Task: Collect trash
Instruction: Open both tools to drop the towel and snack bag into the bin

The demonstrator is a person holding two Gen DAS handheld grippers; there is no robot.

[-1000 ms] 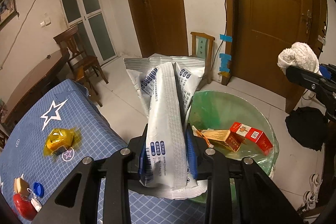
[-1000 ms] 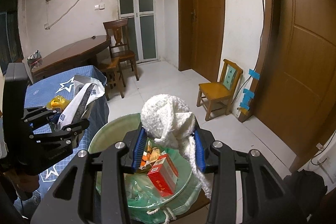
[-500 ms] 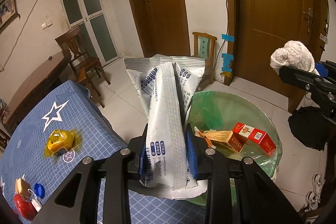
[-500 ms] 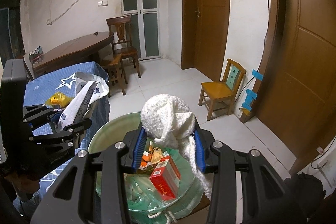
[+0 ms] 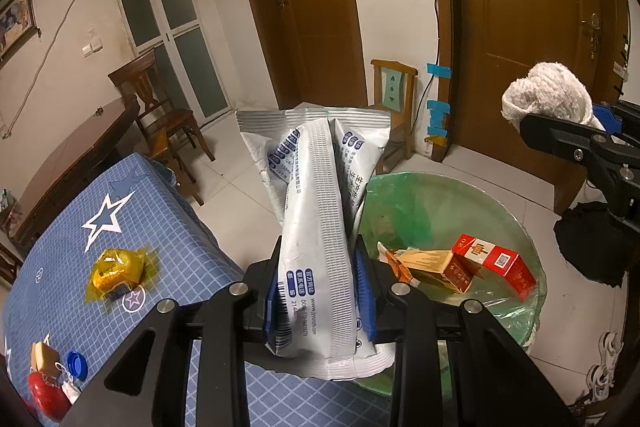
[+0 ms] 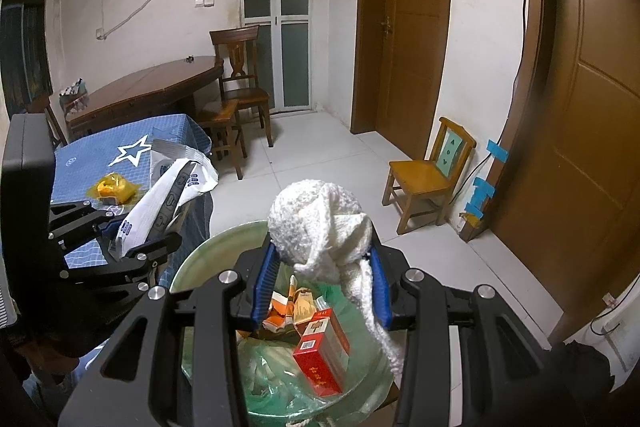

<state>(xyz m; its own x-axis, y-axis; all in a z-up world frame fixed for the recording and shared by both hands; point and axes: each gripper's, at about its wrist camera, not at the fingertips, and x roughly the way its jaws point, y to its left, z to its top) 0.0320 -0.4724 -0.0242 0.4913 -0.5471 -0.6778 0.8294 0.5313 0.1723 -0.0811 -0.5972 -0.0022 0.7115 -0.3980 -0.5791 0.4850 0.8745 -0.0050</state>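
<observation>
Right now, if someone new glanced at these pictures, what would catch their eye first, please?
Probably the two loaded grippers: the left gripper clamps a white snack bag upright at the table's edge, and the right gripper holds a bunched white cloth over the green-lined bin. Next, the red box inside that bin, and the yellow wrapper on the blue starred tablecloth.
</observation>
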